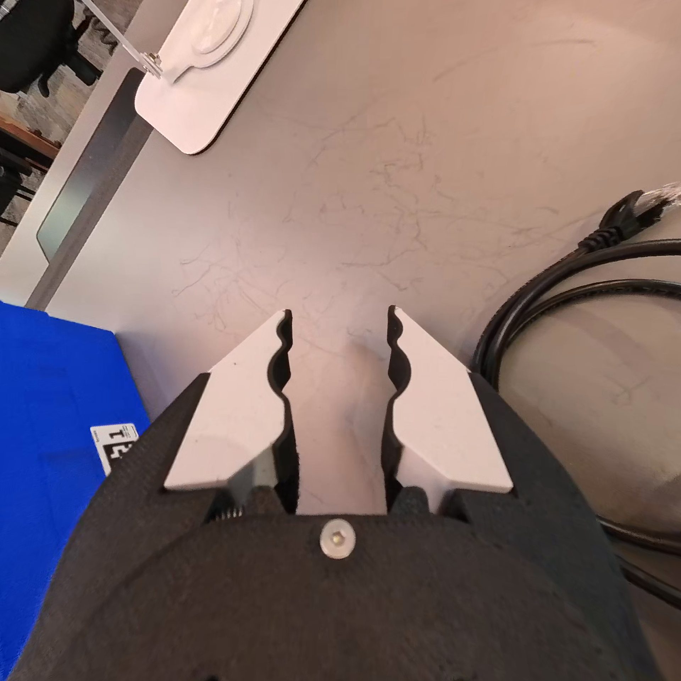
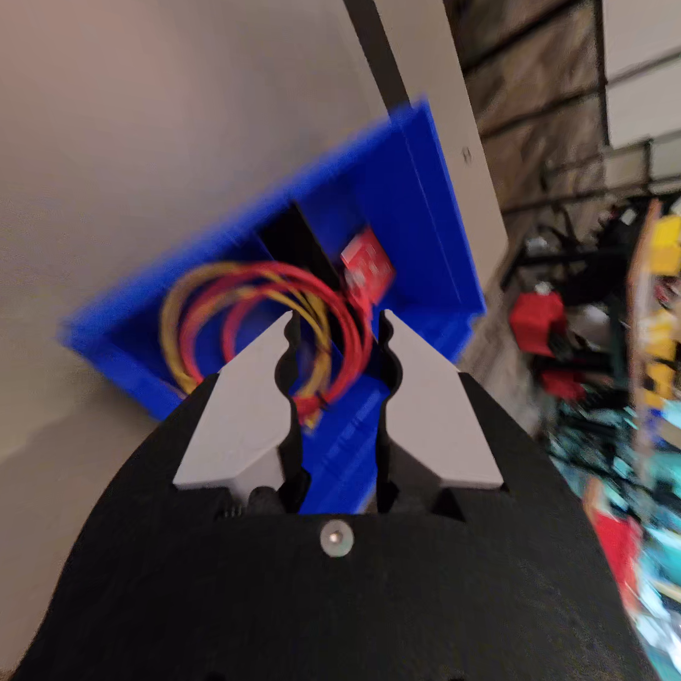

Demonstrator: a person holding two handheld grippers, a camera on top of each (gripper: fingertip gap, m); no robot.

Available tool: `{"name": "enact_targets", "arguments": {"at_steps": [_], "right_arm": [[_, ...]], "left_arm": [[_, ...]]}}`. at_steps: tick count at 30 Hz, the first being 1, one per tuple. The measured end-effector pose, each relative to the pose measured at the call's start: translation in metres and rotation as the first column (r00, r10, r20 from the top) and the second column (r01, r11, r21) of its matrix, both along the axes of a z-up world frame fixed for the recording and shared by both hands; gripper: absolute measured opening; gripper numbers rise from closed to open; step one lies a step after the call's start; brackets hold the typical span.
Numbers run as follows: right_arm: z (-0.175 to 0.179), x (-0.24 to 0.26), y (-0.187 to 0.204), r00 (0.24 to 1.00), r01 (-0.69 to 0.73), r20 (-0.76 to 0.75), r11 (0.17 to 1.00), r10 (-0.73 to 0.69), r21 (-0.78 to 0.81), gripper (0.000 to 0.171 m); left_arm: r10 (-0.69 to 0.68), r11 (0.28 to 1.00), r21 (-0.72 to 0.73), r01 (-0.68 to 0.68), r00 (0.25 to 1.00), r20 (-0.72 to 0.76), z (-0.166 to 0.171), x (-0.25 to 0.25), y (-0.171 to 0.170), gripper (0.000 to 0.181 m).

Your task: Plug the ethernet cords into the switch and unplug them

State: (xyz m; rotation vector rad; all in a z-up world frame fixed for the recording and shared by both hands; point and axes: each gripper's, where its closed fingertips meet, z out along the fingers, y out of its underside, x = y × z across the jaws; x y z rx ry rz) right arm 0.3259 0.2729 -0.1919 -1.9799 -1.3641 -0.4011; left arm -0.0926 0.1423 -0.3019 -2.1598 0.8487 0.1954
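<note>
Two tongs are working over one pale table [image 1: 368, 166], and both are standing open with nothing between their fingers. Starting at the left of the left wrist view, a blue bin [image 1: 55, 423] is sitting at the table's edge, just beside the left tongs [image 1: 339, 313], which are hovering low over bare tabletop and are, by judgement, waiting in reserve rather than reaching. A white flat base [image 1: 221, 62] is lying farther off toward the table's far edge. At the right, a coiled black cable [image 1: 552, 287] is resting on the table, its plug end [image 1: 626, 213] pointing away from the tongs. In the right wrist view, the picture is smearing with motion. The right tongs [image 2: 336, 313] are pointing into the blue bin [image 2: 423, 191], where the ethernet cords [image 2: 265, 309], red and yellow loops bundled together, are lying in the left compartment against a black divider [image 2: 294, 239]. A small red item [image 2: 366, 267] is sitting in the compartment to the right; blur is preventing identification, and no switch can be confirmed in either view. Judging from the alignment, the right tongs are being positioned to pick the cord bundle, so the task appears to be at its start.
</note>
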Motion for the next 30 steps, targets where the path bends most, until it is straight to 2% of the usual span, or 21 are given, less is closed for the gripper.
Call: {"name": "enact_targets", "arguments": {"at_steps": [3, 8, 13, 17, 20, 22, 23, 26, 30], "right_arm": [[0.001, -0.093, -0.044, 0.980, -0.167, -0.130, 0.978, 0.151, -0.125, 0.043], [-0.048, -0.233, -0.129, 0.908, -0.416, -0.203, 0.842, 0.366, -0.345, 0.054], [-0.096, -0.317, -0.185, 0.864, -0.504, -0.311, 0.686, 0.396, -0.525, 0.057], [-0.128, -0.340, -0.191, 0.870, -0.489, -0.260, 0.666, 0.419, -0.564, 0.052], [-0.139, -0.348, -0.193, 0.860, -0.502, -0.236, 0.668, 0.452, -0.550, 0.032], [-0.139, -0.350, -0.194, 0.846, -0.526, -0.243, 0.668, 0.474, -0.526, 0.009], [-0.139, -0.351, -0.194, 0.846, -0.527, -0.249, 0.668, 0.471, -0.526, 0.009], [-0.126, -0.348, -0.193, 0.838, -0.545, -0.303, 0.670, 0.453, -0.505, 0.008], [-0.083, -0.322, -0.173, 0.844, -0.530, -0.340, 0.744, 0.416, -0.407, 0.008]], "left_arm": [[0.003, 1.000, -0.002, -0.003, 1.000, 0.005, -0.001, 0.000, 0.002, 0.049], [0.013, 1.000, 0.007, -0.013, 1.000, 0.010, 0.002, -0.004, 0.001, 0.048], [0.035, 0.999, 0.023, -0.036, 0.999, 0.029, 0.009, -0.015, 0.002, 0.048], [0.039, 0.999, 0.029, -0.041, 0.998, 0.048, 0.012, -0.019, 0.004, 0.048], [0.035, 0.999, 0.029, -0.037, 0.998, 0.053, 0.013, -0.020, 0.004, 0.048], [0.035, 0.999, 0.029, -0.036, 0.998, 0.058, 0.013, -0.020, 0.004, 0.048], [0.034, 0.999, 0.029, -0.036, 0.998, 0.061, 0.013, -0.020, 0.005, 0.048], [0.033, 0.999, 0.033, -0.036, 0.997, 0.065, 0.013, -0.020, 0.005, 0.048], [0.033, 0.999, 0.038, -0.035, 0.997, 0.064, 0.015, -0.019, 0.004, 0.048]]}}
